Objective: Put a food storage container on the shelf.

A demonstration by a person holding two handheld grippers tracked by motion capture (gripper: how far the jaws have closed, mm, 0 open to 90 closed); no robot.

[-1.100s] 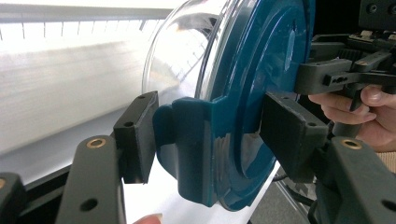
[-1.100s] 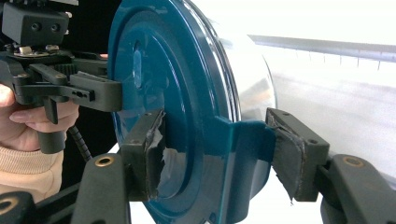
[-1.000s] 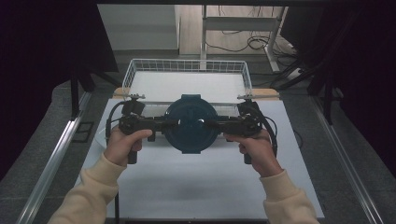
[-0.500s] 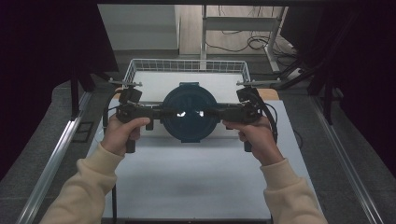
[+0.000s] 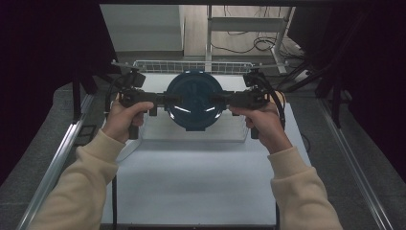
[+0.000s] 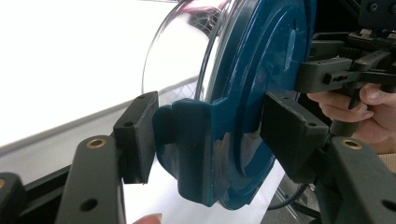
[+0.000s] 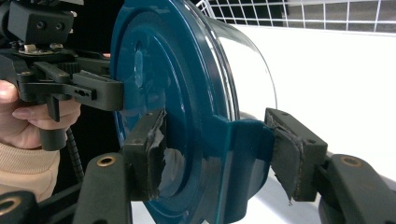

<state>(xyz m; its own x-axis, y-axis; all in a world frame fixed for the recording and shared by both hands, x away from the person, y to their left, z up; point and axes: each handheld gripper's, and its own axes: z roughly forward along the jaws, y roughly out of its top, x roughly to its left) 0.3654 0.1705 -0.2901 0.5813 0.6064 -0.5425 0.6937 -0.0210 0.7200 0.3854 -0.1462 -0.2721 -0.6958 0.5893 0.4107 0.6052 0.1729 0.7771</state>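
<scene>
A round clear container point(image 5: 194, 125) with a dark teal lid point(image 5: 194, 98) hangs above the table, held from both sides with the lid facing up toward the high view. My left gripper point(image 5: 172, 99) is shut on the lid's left clip, its pads point(image 6: 137, 135) pressing clip and lid rim point(image 6: 261, 70). My right gripper point(image 5: 215, 99) is shut on the opposite clip; its taped pads point(image 7: 149, 149) clamp the lid point(image 7: 159, 70). The clear wall point(image 7: 247, 70) extends behind the lid. Each gripper view shows the other gripper across the lid point(image 6: 345, 70) point(image 7: 70, 84).
A white wire basket point(image 5: 191, 66) stands at the table's far edge, just beyond the container. A see-through tub wall point(image 5: 158, 132) lies below the container. The white tabletop point(image 5: 201, 182) stretches toward the person. Metal rails point(image 5: 62, 153) run along both sides.
Both hands have lifted the container together, up and away from the person toward the wire basket. The grips on both lid clips stay the same.
</scene>
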